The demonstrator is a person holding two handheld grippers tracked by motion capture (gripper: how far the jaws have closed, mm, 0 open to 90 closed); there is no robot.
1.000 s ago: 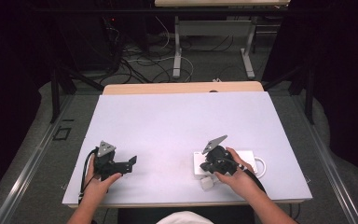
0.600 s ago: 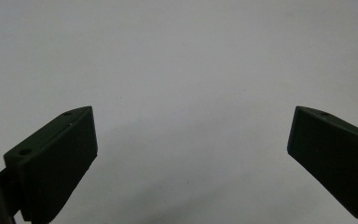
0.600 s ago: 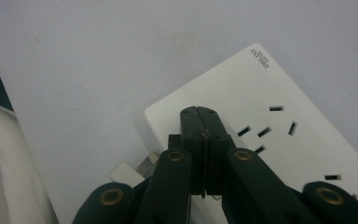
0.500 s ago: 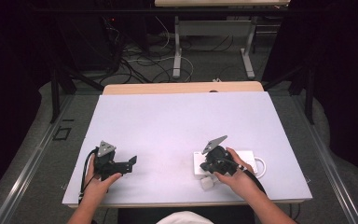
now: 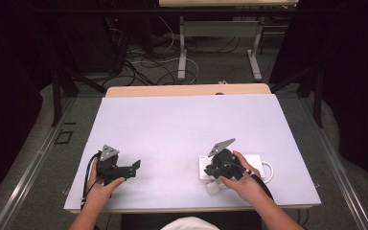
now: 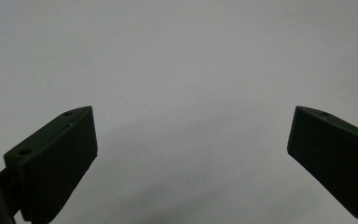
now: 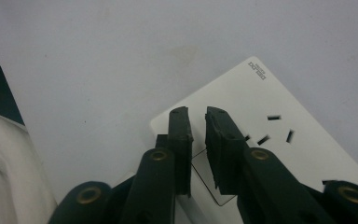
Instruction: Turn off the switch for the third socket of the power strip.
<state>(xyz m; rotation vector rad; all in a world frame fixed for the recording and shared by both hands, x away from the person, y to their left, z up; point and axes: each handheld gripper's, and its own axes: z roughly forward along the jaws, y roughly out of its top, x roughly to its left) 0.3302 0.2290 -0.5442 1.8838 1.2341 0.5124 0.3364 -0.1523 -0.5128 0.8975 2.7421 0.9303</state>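
Surface [image 5: 182, 129]: pale grey sheet over a wooden top, bare across its middle and far half.

White power strip [image 5: 256, 162]: lies flat near my front right edge, socket slots facing up, a white cable looping off its right end. A small white block [image 5: 212, 188] sits just beside its near left corner.

My right hand-held gripper [image 7: 197, 122]: poised directly over the strip's left end, jaws drawn narrow with a slim gap, nothing between them; contact with the strip cannot be told.

My left hand-held gripper [image 6: 191, 135]: well apart at front left, jaws spread wide, holding nothing, over bare surface.
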